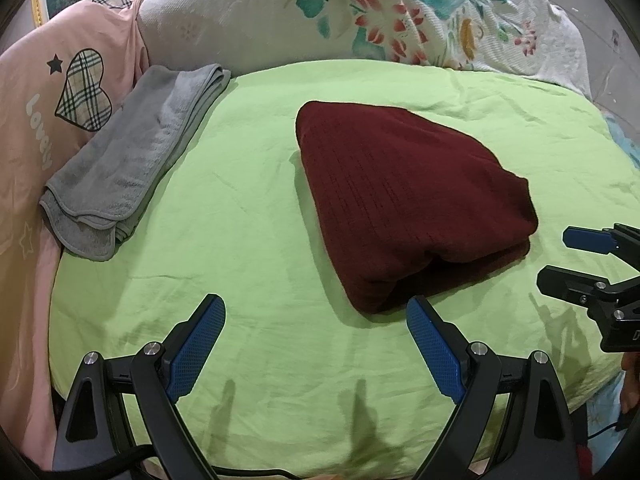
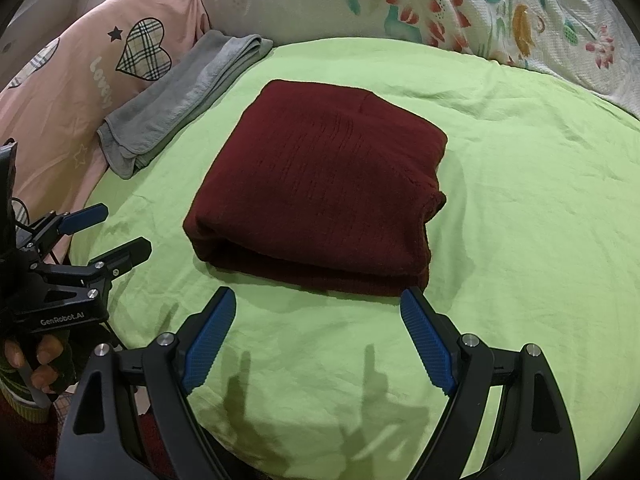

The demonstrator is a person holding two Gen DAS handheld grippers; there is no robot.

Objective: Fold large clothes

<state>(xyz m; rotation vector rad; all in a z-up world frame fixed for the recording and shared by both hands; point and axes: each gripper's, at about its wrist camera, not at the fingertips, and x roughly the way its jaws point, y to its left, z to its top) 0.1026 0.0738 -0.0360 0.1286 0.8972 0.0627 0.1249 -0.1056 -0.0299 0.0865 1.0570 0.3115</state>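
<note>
A dark red knitted garment (image 1: pixel 404 200) lies folded into a thick rectangle on the green sheet (image 1: pixel 248 208); the right wrist view shows the garment (image 2: pixel 320 192) squarely ahead. My left gripper (image 1: pixel 316 312) hovers open just short of its near left corner, nothing between its blue pads. My right gripper (image 2: pixel 316 304) is open too, poised in front of the garment's near folded edge without touching it. Each gripper shows in the other's view: the right gripper (image 1: pixel 560 258) at the right edge, the left gripper (image 2: pixel 120 232) at the left edge, held by a gloved hand (image 2: pixel 36 364).
A folded grey towel (image 1: pixel 132 164) lies at the left of the green sheet. A pink pillow (image 1: pixel 72 80) with a plaid heart sits beside it. A floral white quilt (image 1: pixel 360 12) is bunched along the far side. The sheet's near edge (image 2: pixel 248 456) drops off close below the grippers.
</note>
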